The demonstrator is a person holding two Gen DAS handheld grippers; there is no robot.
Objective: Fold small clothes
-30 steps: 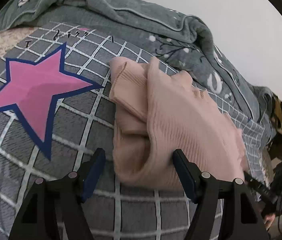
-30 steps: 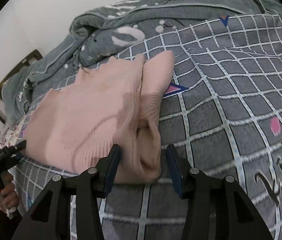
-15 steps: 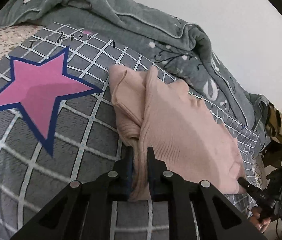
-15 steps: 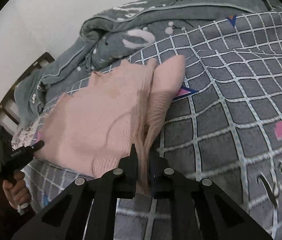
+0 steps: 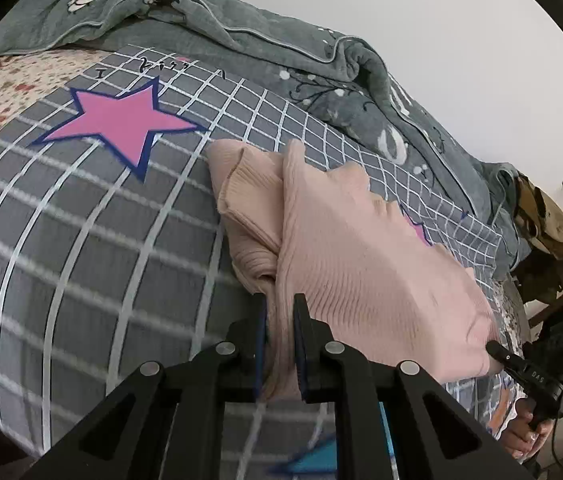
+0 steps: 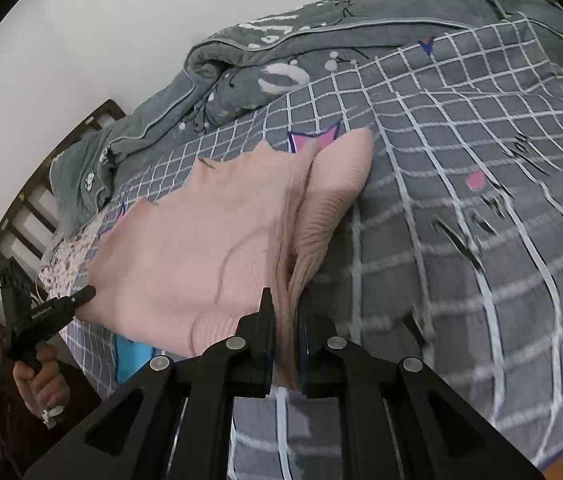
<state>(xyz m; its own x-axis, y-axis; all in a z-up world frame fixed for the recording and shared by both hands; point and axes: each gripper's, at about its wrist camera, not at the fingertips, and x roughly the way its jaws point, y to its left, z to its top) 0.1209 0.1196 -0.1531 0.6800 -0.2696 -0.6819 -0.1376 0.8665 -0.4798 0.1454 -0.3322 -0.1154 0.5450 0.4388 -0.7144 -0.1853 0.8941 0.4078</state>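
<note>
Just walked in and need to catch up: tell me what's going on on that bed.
A person is folding a pink ribbed top on a grey checked bedspread, with a handheld gripper in each hand. The left gripper and the right gripper are each shut on the garment's near edge, one at each end. A sleeve is already tucked in. A rumpled grey quilt lies behind.

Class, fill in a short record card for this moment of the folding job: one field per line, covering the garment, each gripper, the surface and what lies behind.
Garment: pink ribbed top, partly folded, near edge lifted
Left gripper: shut on the garment's near edge
Right gripper: shut on the same edge, at the other end
Surface: grey checked bedcover with a pink star
Behind: rumpled grey-green quilt against a white wall
</note>
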